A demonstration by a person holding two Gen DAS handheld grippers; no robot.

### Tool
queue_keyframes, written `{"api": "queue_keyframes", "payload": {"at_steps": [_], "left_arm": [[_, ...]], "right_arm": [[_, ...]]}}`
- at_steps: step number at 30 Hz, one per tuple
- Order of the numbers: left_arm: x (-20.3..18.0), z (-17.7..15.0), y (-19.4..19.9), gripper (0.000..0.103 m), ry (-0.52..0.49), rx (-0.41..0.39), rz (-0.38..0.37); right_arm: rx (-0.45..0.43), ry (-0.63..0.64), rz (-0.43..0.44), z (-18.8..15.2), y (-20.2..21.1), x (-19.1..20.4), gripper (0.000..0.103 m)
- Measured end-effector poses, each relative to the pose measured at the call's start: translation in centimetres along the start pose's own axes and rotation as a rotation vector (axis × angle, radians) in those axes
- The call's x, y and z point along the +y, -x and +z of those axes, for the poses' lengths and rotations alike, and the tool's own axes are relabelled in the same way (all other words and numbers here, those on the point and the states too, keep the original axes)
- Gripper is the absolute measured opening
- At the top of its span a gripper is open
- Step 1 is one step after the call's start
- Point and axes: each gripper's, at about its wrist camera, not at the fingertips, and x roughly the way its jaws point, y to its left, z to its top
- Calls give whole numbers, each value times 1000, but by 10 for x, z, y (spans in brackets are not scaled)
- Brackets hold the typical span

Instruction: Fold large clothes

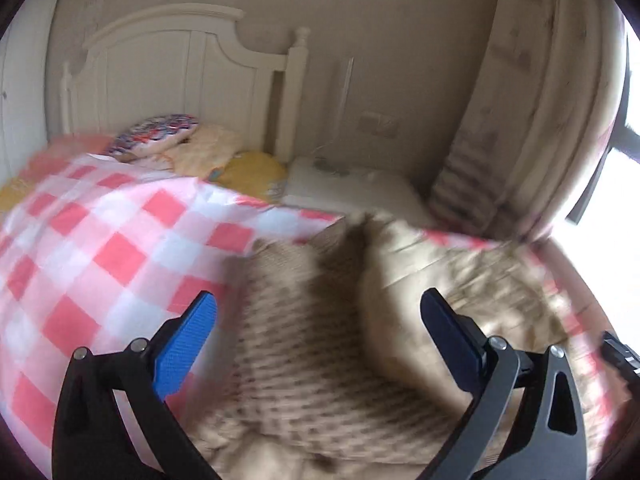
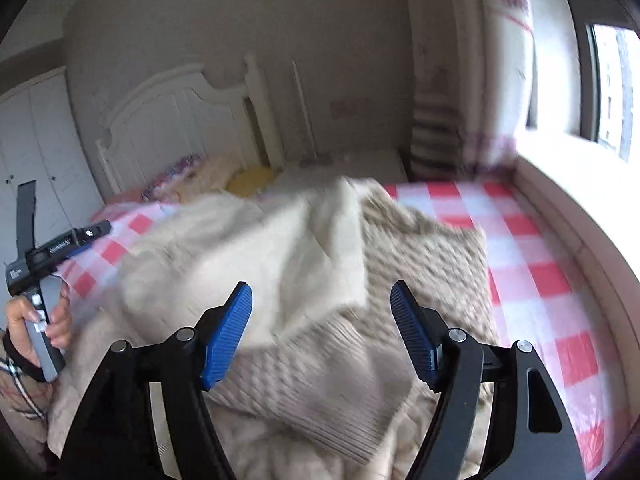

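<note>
A beige cable-knit sweater (image 2: 320,280) lies rumpled on a red-and-white checked bed cover (image 2: 532,264), a ribbed cuff or hem lying near the front. My right gripper (image 2: 322,300) hovers just above it, open, with nothing between the blue pads (image 2: 228,340). In the left wrist view the same sweater (image 1: 316,340) fills the lower middle, blurred by motion. My left gripper (image 1: 320,308) stands open above it, jaws wide apart and holding nothing. In the right wrist view, a hand holds the left gripper's handle (image 2: 40,280) at the far left edge.
Pillows (image 1: 168,140) and a yellow cushion (image 1: 252,172) lie at the white headboard (image 1: 172,76). A white bedside surface (image 1: 352,188) stands past the bed. A window sill (image 2: 580,200) and curtain (image 2: 504,60) run along the right. White wardrobe doors (image 2: 36,152) stand at the left.
</note>
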Motion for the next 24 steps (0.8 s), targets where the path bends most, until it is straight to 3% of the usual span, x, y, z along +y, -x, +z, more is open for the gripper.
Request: {"api": "queue_keyframes", "payload": {"at_steps": [3, 5, 7, 8, 9, 10, 11, 13, 24], "left_arm": [[-33, 6, 8, 100, -70, -28, -57], [-67, -1, 2, 100, -175, -32, -75], [-95, -16, -21, 101, -275, 25, -62], [-102, -34, -37, 101, -324, 102, -52], [-102, -48, -54, 101, -346, 182, -45], [-101, -57, -67, 101, -345, 237, -47], [-90, -70, -79, 101, -304, 291, -72], [-76, -72, -78, 101, -231, 275, -133], [-78, -74, -74, 101, -249, 255, -119]], "right_arm": [[-46, 90, 43, 16, -7, 35, 70], [-13, 177, 41, 19, -21, 59, 70], [133, 261, 1, 5, -55, 72, 70], [245, 281, -50, -11, -78, 70, 69], [319, 266, -70, -22, -91, 64, 69], [336, 212, -38, -33, -99, 52, 71], [286, 142, 19, -38, -96, 38, 71], [277, 117, 48, -38, -94, 31, 71], [262, 118, 61, -36, -100, 29, 74]]}}
